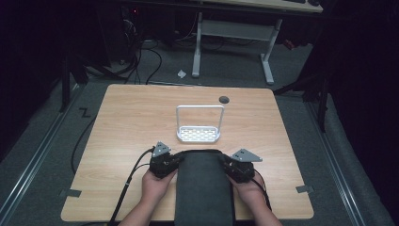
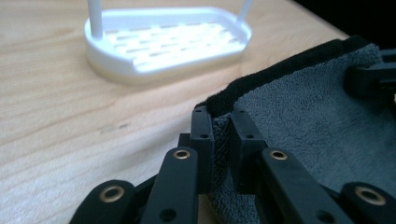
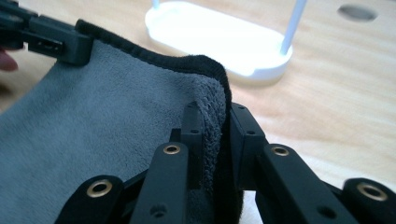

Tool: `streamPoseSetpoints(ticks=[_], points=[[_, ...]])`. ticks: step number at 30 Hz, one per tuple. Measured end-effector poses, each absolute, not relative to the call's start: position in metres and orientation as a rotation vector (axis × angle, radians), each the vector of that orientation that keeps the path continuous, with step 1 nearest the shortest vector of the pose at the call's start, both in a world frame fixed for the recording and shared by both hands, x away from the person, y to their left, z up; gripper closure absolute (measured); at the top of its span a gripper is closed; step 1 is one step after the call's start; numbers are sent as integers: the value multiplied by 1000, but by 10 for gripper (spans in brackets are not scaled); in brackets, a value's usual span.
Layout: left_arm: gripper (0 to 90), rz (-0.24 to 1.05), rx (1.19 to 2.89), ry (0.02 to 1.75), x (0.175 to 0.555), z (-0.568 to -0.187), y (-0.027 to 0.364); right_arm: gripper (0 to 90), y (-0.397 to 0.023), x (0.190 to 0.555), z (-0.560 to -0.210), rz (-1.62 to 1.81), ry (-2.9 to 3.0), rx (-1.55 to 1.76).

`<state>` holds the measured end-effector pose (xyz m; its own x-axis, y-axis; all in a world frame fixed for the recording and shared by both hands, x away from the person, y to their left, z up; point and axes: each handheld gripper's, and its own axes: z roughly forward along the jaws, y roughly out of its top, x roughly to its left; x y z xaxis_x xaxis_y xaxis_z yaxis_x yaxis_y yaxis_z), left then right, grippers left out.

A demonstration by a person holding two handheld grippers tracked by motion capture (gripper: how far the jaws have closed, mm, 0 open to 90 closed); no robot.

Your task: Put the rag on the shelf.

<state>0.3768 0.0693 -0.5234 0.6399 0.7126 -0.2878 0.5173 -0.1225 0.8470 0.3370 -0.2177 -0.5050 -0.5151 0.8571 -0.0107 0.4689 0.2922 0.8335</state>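
Grey terry-cloth towel point(image 1: 203, 188) is being pinched at both far corners. Left gripper point(image 2: 219, 128) and right gripper point(image 3: 215, 126) are each clamping its black-edged hem. White slotted plastic rack point(image 1: 198, 134) is sitting just beyond them.

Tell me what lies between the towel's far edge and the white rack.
Just bare wooden table between the grey towel and white rack, seen in the high view.

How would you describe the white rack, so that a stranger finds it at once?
On the wooden table, look just past the grey towel held by both grippers. The white rack stands there: a slotted oval base with a tall hoop handle, the one white thing on the tabletop.
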Motion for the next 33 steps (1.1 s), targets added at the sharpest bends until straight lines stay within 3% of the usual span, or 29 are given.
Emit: streamPoseSetpoints(ticks=[11, 33], points=[[828, 286, 1733, 925, 370, -489, 76, 785, -213, 334, -478, 1166, 2021, 1104], [839, 448, 1609, 893, 395, -419, 91, 786, -199, 362, -420, 1301, 1907, 989]])
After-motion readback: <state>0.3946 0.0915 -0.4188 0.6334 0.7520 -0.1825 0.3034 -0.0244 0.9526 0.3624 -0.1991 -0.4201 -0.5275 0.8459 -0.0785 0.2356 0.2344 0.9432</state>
